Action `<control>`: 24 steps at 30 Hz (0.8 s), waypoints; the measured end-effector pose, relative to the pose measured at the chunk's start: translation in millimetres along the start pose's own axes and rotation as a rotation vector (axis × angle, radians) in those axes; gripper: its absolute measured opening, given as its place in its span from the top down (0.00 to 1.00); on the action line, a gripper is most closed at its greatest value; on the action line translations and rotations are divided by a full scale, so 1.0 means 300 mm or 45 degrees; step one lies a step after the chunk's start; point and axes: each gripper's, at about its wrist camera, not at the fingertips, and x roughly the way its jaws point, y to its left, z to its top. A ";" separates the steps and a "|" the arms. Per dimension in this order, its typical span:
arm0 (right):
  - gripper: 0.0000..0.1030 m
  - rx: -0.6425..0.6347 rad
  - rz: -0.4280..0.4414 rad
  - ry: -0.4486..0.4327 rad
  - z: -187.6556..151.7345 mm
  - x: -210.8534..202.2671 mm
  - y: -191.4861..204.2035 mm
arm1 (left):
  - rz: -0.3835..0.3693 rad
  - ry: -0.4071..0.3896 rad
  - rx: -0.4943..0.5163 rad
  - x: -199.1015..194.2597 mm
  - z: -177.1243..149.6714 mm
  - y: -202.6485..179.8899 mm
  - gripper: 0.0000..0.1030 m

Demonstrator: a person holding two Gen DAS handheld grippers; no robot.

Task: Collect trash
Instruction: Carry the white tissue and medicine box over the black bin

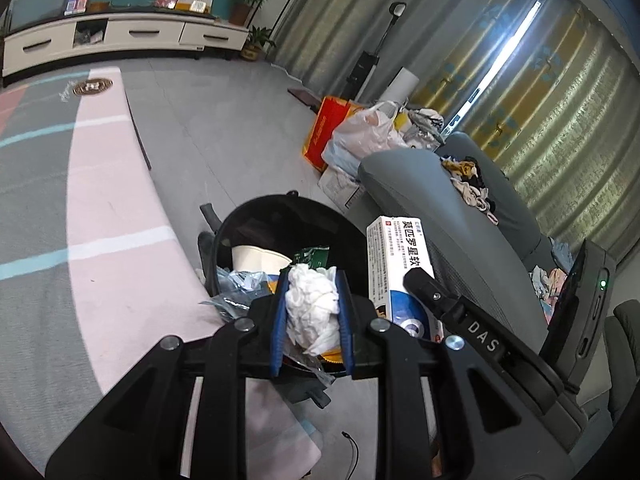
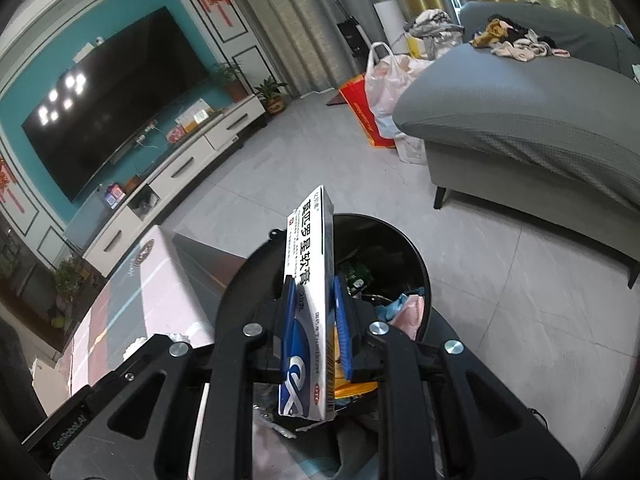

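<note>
You hold a crumpled white tissue [image 1: 310, 304] right above the black trash bin [image 1: 352, 232]. Your white-and-blue ointment box [image 2: 308, 312] stands on end over that bin too, just beside the tissue. Inside the bin lie wrappers and a paper cup [image 1: 256, 258].

bin [image 1: 236, 220]: near rim hidden by tissue [image 1: 312, 308] | box [image 2: 308, 320]: small print unreadable

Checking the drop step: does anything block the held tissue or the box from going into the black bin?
Nothing visible does. The crumpled tissue and the ointment box are both held over the open black bin, which holds trash but has no lid across it.
</note>
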 end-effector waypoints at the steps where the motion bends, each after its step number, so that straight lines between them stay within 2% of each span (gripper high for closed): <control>1: 0.81 0.006 0.003 0.015 -0.002 0.011 -0.004 | 0.000 0.012 -0.004 0.013 -0.003 0.003 0.78; 4: 0.81 0.031 0.007 0.041 0.000 0.037 -0.017 | -0.007 0.052 -0.026 0.062 -0.007 0.012 0.78; 8: 0.81 0.031 -0.050 0.068 -0.001 0.069 -0.027 | -0.001 0.078 -0.038 0.107 -0.011 0.019 0.78; 11: 0.81 0.060 -0.035 0.099 -0.010 0.089 -0.039 | -0.016 0.115 -0.058 0.148 -0.012 0.033 0.78; 19: 0.81 0.052 -0.088 0.138 -0.021 0.125 -0.039 | -0.001 0.172 -0.042 0.235 -0.017 0.010 0.77; 24: 0.81 0.090 -0.066 0.171 -0.026 0.148 -0.049 | 0.012 0.205 -0.038 0.293 -0.015 0.003 0.77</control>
